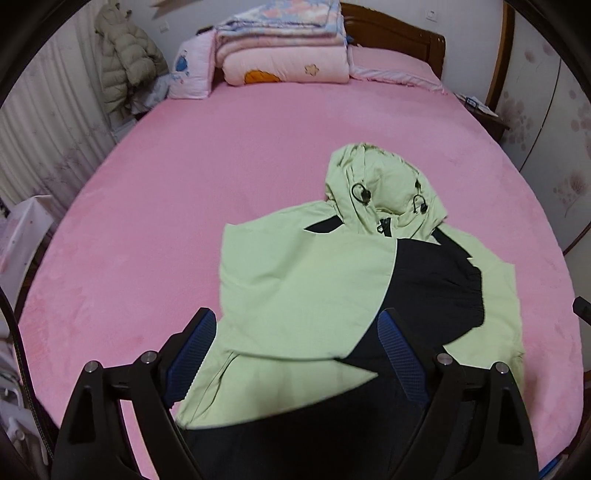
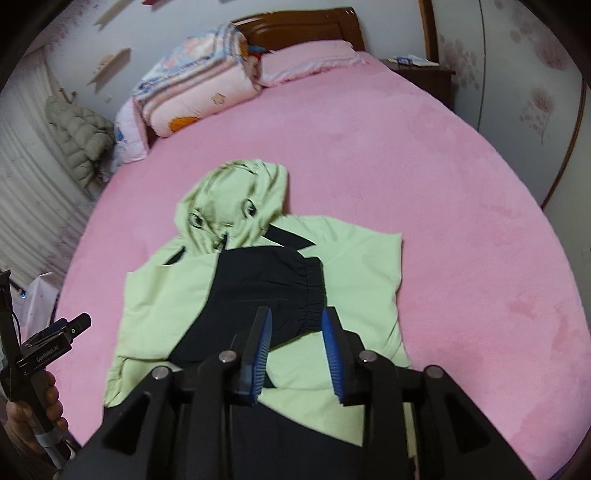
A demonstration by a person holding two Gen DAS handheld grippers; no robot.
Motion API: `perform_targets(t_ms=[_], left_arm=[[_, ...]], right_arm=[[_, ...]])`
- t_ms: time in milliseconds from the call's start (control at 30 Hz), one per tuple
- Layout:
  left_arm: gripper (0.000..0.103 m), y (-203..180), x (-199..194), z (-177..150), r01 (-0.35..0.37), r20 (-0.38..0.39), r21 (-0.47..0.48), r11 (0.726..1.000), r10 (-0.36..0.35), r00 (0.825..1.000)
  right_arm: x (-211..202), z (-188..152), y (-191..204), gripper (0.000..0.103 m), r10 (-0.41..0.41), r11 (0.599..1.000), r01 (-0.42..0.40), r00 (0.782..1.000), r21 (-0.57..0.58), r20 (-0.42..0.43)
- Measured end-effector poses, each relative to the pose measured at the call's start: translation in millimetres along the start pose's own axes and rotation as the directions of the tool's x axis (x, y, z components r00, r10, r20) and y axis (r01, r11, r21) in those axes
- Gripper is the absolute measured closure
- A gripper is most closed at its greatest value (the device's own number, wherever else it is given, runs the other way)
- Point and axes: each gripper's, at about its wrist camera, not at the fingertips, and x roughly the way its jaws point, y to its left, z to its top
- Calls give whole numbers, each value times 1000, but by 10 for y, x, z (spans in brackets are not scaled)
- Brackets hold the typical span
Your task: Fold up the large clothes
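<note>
A light green and black hooded jacket (image 1: 303, 280) lies flat on the pink bed (image 1: 184, 184), hood toward the headboard. Both sleeves are folded in across its chest, and the black sleeve (image 1: 436, 280) lies on top. My left gripper (image 1: 297, 314) hovers above the jacket's lower half, jaws wide open with nothing between them. In the right wrist view the jacket (image 2: 354, 266) sits in the middle of the bed (image 2: 461, 221). My right gripper (image 2: 296, 313) hangs over the black sleeve's cuff (image 2: 295, 295), jaws a little apart and holding nothing.
Folded quilts (image 1: 284, 48) and pillows (image 1: 388, 66) are stacked against the wooden headboard (image 1: 399, 29). A puffy coat (image 1: 125, 62) hangs at the far left by the curtain. A nightstand (image 2: 417, 70) stands at the far right. A hand (image 2: 33, 398) grips the other tool's handle.
</note>
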Motion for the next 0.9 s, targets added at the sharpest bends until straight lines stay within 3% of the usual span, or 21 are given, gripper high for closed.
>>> perform_targets(t_ms=[133, 400, 700, 900], left_arm=[[14, 96, -377, -37, -39, -11, -39, 999, 38, 999], [14, 353, -927, -263, -24, 6, -90, 996, 24, 1000], [15, 675, -1151, -736, 32, 18, -65, 997, -31, 999], [15, 982, -1083, -1353, 97, 32, -35, 995, -96, 995]], right_arm=[[-278, 19, 117, 75, 23, 998, -22, 1000, -61, 14], [-648, -188, 319, 74, 47, 995, -45, 999, -88, 26], [-1025, -809, 466, 75, 22, 998, -19, 999, -58, 43], [-1080, -1364, 439, 75, -2, 1000, 3, 1000, -17, 24]])
